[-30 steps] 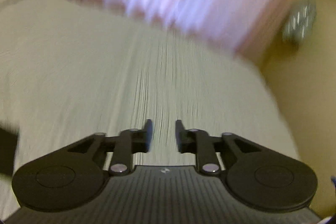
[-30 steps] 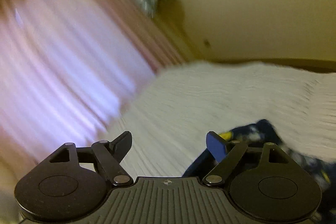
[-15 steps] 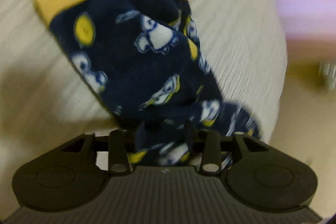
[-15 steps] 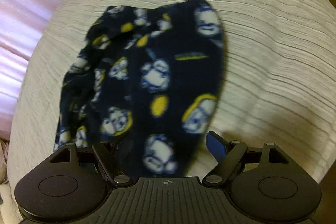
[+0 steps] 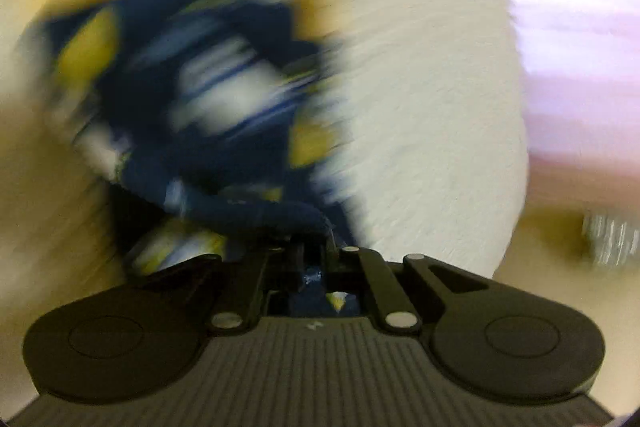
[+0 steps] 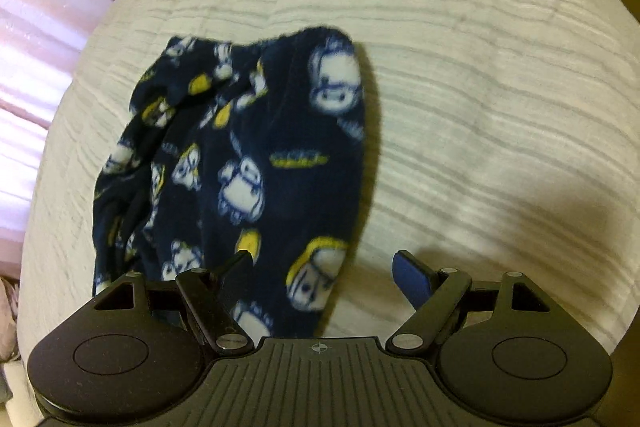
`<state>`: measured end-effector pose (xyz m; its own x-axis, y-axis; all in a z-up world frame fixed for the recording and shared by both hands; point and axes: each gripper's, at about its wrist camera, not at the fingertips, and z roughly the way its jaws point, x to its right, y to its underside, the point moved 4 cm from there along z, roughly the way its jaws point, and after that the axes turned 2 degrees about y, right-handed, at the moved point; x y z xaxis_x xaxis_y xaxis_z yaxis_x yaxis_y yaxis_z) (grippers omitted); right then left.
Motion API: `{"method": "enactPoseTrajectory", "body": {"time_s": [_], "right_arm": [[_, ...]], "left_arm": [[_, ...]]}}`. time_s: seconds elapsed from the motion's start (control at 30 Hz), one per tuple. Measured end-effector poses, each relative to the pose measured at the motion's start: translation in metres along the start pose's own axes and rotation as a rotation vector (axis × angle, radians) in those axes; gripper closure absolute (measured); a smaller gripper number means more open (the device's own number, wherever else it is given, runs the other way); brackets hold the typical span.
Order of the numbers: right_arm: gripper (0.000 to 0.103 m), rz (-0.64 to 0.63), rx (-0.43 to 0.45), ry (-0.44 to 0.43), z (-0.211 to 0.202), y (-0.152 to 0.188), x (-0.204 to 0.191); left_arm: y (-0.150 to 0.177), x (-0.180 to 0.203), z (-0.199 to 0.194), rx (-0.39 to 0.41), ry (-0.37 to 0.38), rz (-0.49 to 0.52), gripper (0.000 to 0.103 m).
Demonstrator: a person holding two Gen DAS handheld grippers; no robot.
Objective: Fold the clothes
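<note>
Pink curtains (image 6: 36, 39) hang left of the bed (image 6: 480, 87), whose white ribbed cover carries the navy fleece garment (image 6: 248, 163) with its cartoon print, lying crumpled left of centre. My left claw (image 5: 310, 259) is clamped together on a rolled edge of that garment, badly blurred in its view. My right claw (image 6: 324, 271) hovers spread wide over the near end, gripping nothing.

The left gripper (image 5: 310, 251) has its two fingers drawn together, pinching a fold of the navy fleece garment (image 5: 256, 215) between the tips; its view is smeared by motion blur; the right gripper (image 6: 324, 263) stands with its fingers spread wide apart, nothing between them; the left finger (image 6: 236, 263) overlaps the fabric, while the blue-padded right finger (image 6: 412, 279) sits beside it.
</note>
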<state>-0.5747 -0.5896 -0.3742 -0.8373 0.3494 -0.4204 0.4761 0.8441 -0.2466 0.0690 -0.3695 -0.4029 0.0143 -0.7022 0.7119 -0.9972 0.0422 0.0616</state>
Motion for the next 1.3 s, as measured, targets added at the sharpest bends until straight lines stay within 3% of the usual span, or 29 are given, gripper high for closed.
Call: {"method": "enactPoseTrajectory", "body": {"time_s": [0.13,0.23,0.27,0.3,0.37,0.5,0.57,0.67,0.73,0.83,0.93,0.97,1.0,1.07,1.13,1.23,1.3], "right_arm": [[0.022,-0.003,0.04,-0.004,-0.003,-0.015,0.0],[0.022,-0.004,0.072,-0.011,-0.003,-0.025,-0.003],[0.022,-0.004,0.081,-0.014,-0.003,-0.028,-0.004],[0.022,-0.006,0.087,-0.017,-0.002,-0.03,-0.005],[0.022,-0.008,0.094,-0.02,0.0,-0.034,-0.005],[0.022,-0.017,0.095,-0.004,0.005,-0.038,0.002],[0.022,-0.018,0.094,0.012,0.008,-0.039,0.009],[0.022,-0.017,0.093,0.03,0.014,-0.041,0.018],[0.022,-0.023,0.094,0.033,0.017,-0.042,0.02],[0.022,-0.032,0.102,0.019,0.023,-0.044,0.019],[0.022,-0.023,0.113,-0.004,0.028,-0.049,0.019],[0.022,-0.02,0.119,-0.013,0.028,-0.052,0.02],[0.022,-0.017,0.123,-0.02,0.028,-0.054,0.021],[0.022,-0.01,0.133,-0.034,0.028,-0.059,0.023],[0.022,-0.028,0.13,-0.058,0.025,-0.064,0.025],[0.022,-0.026,0.144,-0.098,0.022,-0.073,0.028],[0.022,-0.012,0.133,-0.141,0.027,-0.078,0.029]], "left_arm": [[-0.061,0.147,0.001,0.155,0.05,0.424,0.099],[-0.088,0.237,0.007,0.299,0.026,0.683,0.091],[-0.093,0.253,0.006,0.358,-0.008,0.745,0.085],[-0.094,0.257,0.006,0.393,-0.054,0.788,0.064],[-0.093,0.252,0.005,0.428,-0.143,0.846,0.041],[-0.084,0.14,0.007,0.293,-0.333,0.755,0.042],[-0.079,0.065,-0.009,0.229,-0.394,0.624,0.045],[-0.053,-0.034,-0.039,0.172,-0.422,0.381,0.046],[-0.037,-0.075,-0.053,0.163,-0.406,0.249,0.046],[-0.019,-0.102,-0.061,0.191,-0.362,0.145,0.044],[-0.026,-0.107,-0.05,0.246,-0.326,0.14,0.044],[-0.029,-0.101,-0.046,0.249,-0.335,0.157,0.067],[-0.032,-0.096,-0.042,0.251,-0.345,0.175,0.096],[-0.035,-0.082,-0.039,0.273,-0.367,0.221,0.097],[-0.028,-0.063,-0.063,0.342,-0.362,0.328,0.097],[-0.017,-0.051,-0.131,0.476,-0.401,0.398,0.097],[-0.021,-0.07,-0.175,0.546,-0.467,0.354,0.097]]}}
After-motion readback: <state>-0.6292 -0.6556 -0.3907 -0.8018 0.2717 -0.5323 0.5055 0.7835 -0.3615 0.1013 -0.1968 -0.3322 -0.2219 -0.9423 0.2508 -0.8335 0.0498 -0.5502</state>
